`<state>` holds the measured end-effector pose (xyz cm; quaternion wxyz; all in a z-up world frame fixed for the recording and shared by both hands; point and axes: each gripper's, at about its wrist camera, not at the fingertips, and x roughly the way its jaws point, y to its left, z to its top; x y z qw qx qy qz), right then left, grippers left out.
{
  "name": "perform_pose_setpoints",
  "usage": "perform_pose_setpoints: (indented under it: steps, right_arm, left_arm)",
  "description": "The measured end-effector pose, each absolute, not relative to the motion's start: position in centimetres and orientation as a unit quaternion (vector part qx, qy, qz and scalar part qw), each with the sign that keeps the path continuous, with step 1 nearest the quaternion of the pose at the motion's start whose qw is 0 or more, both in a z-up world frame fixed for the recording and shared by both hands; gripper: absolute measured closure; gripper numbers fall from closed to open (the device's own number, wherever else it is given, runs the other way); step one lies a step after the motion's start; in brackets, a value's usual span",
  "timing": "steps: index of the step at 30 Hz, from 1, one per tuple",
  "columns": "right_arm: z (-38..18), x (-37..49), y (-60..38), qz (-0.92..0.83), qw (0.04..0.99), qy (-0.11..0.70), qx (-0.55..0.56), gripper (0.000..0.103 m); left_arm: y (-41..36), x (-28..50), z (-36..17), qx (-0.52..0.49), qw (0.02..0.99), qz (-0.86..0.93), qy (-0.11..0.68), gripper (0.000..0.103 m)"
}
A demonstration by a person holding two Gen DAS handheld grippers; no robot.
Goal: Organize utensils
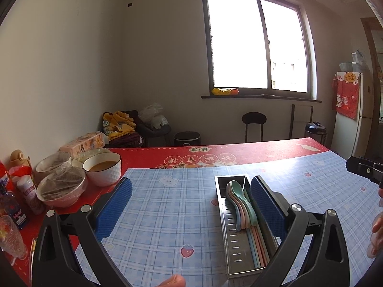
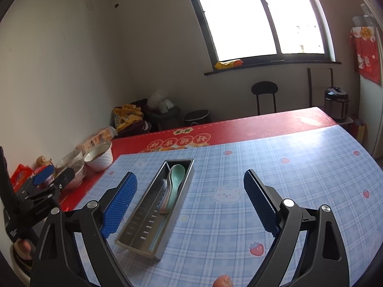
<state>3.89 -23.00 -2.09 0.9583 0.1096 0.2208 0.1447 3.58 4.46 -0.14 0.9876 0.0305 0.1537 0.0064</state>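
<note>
Left wrist view: table (image 1: 251,148) is wearing a red printed cover, with a blue plaid mat (image 1: 167,215) carrying strawberry and bear motifs lying over it. Long stainless tray (image 1: 231,236), slotted along its floor, is sitting on the mat lengthwise, just inside the left gripper's (image 1: 191,205) right finger, which is overlapping the tray's right rim in this view. Pastel spoons (image 1: 239,203) are lying nested in the tray, green one uppermost, bowls toward the far end, handles running toward the camera. Left gripper is standing wide apart, nothing between its ribbed blue pads.

Right wrist view: right gripper (image 2: 190,203) is tilting slightly downward over the mat, its jaws spread wide and gripping nothing; the tray is lying diagonally beside its left finger, the spoons clear of both pads. White bowls (image 1: 103,167), some under cling film, are clustering on the red cover at far left. A fingertip (image 2: 222,281) is showing at the bottom edge.
</note>
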Motion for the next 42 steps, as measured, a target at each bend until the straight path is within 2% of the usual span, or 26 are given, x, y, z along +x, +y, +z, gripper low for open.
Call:
perform_pose_setpoints:
  steps: [42]
  right_arm:
    - [-2.2, 1.8, -23.3, 0.115, 0.966, 0.21, 0.1, 0.015]
  left_arm:
    - [3.5, 2.0, 1.0, 0.021, 0.986, -0.022, 0.163, 0.006]
